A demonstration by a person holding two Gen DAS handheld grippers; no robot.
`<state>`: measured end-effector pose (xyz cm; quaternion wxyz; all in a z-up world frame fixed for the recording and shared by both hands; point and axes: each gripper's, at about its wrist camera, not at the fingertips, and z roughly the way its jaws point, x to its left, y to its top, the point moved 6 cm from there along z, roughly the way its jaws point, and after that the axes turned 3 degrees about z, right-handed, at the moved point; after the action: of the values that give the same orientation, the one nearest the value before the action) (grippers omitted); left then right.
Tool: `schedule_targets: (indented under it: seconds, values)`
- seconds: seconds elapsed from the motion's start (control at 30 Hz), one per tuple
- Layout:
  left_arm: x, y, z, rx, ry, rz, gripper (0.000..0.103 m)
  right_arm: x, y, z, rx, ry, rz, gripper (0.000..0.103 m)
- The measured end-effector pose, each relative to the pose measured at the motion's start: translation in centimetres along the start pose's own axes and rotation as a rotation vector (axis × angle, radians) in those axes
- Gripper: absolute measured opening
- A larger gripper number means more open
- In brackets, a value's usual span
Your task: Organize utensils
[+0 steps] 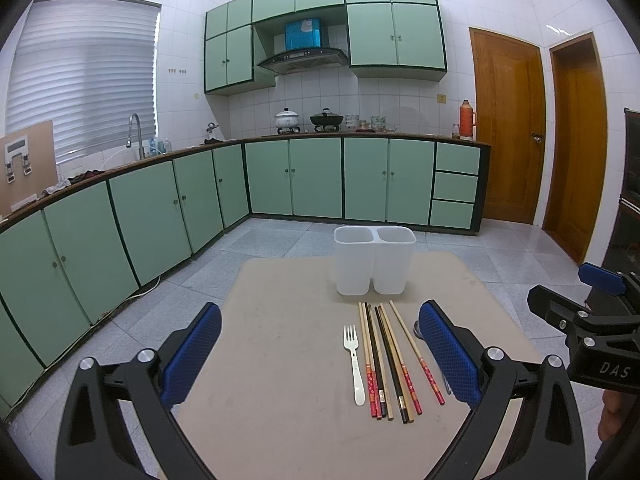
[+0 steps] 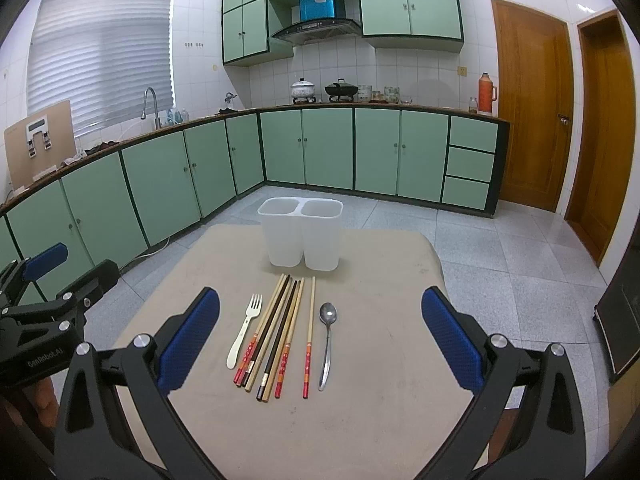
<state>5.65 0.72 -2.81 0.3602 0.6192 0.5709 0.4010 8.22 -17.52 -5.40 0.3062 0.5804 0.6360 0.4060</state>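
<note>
A white two-compartment holder [image 1: 374, 260] [image 2: 301, 237] stands upright and empty at the far side of the beige table [image 1: 280, 360] [image 2: 380, 380]. In front of it lie a white fork [image 1: 355, 364] [image 2: 245, 330], several chopsticks [image 1: 394, 364] [image 2: 280, 336] and a metal spoon [image 2: 327, 344], side by side, handles toward me. My left gripper [image 1: 320, 354] is open above the table, left of the fork. My right gripper [image 2: 320, 338] is open above the utensils, holding nothing; it also shows in the left wrist view [image 1: 580, 308]. The spoon is mostly hidden in the left wrist view.
Green kitchen cabinets [image 1: 160, 216] run along the left and back walls. Wooden doors [image 1: 508, 128] are at the right. Tiled floor [image 2: 500, 248] surrounds the table. A dark object [image 2: 620, 320] stands on the floor at the right.
</note>
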Motion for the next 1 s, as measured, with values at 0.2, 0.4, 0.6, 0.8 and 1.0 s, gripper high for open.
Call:
schedule_targets:
  seconds: [0.2, 0.4, 0.6, 0.8, 1.0]
  values:
    - [0.4, 0.0, 0.3, 0.004, 0.001, 0.003, 0.097, -0.2, 0.2, 0.6, 0.003, 0.0, 0.0, 0.098]
    - [0.5, -0.2, 1.1, 0.017, 0.006, 0.008, 0.097, -1.2, -0.6, 1.3, 0.013, -0.006, 0.002, 0.098]
    - [1.3, -0.9, 3.4, 0.058, 0.032, 0.012, 0.097, -1.4, -1.3, 3.1, 0.045, -0.02, 0.009, 0.098]
    - [1.4, -2.1, 8.0, 0.131, 0.058, 0.026, 0.097, -2.3, -2.3, 7.1, 0.11, -0.035, 0.005, 0.098]
    - [1.8, -3.9, 13.4, 0.224, 0.065, 0.03, 0.097, -2.8, -2.7, 11.4, 0.175, -0.034, 0.002, 0.098]
